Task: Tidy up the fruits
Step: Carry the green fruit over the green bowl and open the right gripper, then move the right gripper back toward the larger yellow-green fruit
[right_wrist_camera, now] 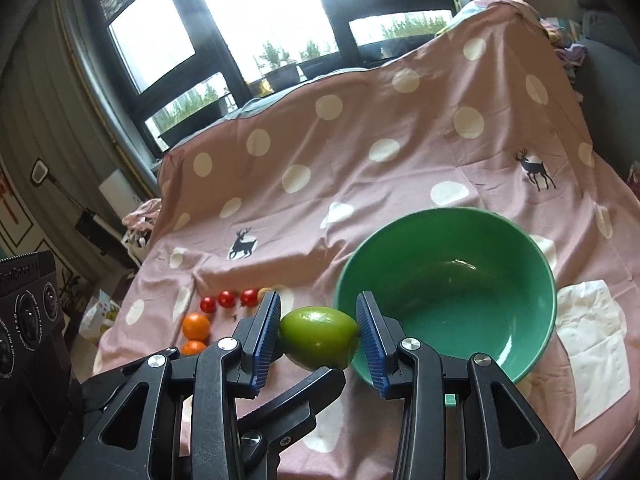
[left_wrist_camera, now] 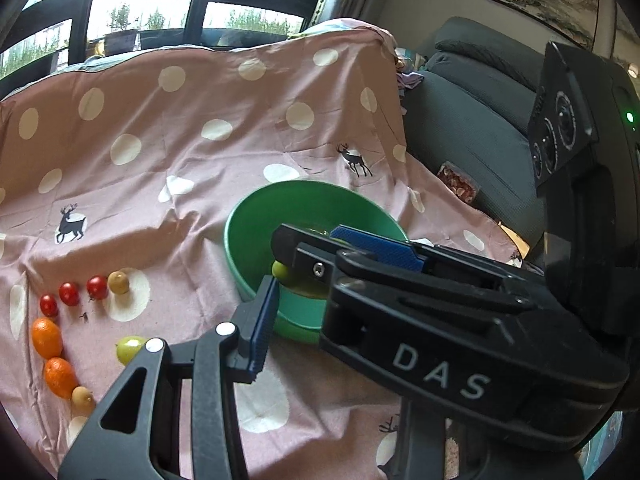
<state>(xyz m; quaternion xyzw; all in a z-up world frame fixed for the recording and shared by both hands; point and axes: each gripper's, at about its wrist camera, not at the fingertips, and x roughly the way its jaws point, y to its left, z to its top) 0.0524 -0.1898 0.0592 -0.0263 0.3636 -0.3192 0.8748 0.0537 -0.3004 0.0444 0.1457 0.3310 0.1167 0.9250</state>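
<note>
Well left of the green bowl [right_wrist_camera: 440, 211], small fruit lies in a loose row on the pink dotted cloth [right_wrist_camera: 360, 128]. Three red cherry tomatoes [right_wrist_camera: 226, 299] sit side by side, with a small tan fruit [left_wrist_camera: 118, 282] at the end of their row nearest the bowl. Two orange kumquats [right_wrist_camera: 196, 326] lie on the camera side of the tomatoes. In the left wrist view a second tan fruit [left_wrist_camera: 82, 396] sits just past the nearer kumquat. A loose green fruit [left_wrist_camera: 129, 349] lies between that row and the bowl, apart from both.

Closer to the bowl, the left hand-held gripper [left_wrist_camera: 320, 284] shows only one blue-padded finger [left_wrist_camera: 262, 324], whose tip is by the bowl's near-left rim. Its other finger is hidden behind the right tool, so I cannot tell how wide it stands or whether it holds anything.

The right hand-held gripper [right_wrist_camera: 318, 320] is at a narrow spread, clamped on the held green fruit [right_wrist_camera: 318, 336] with a blue pad pressing each end. This fruit is clear of the cloth, just left of the bowl's near rim.

The bowl itself stands upright on the cloth. To its right a white paper napkin [right_wrist_camera: 592, 344] lies flat, near the bowl.
</note>
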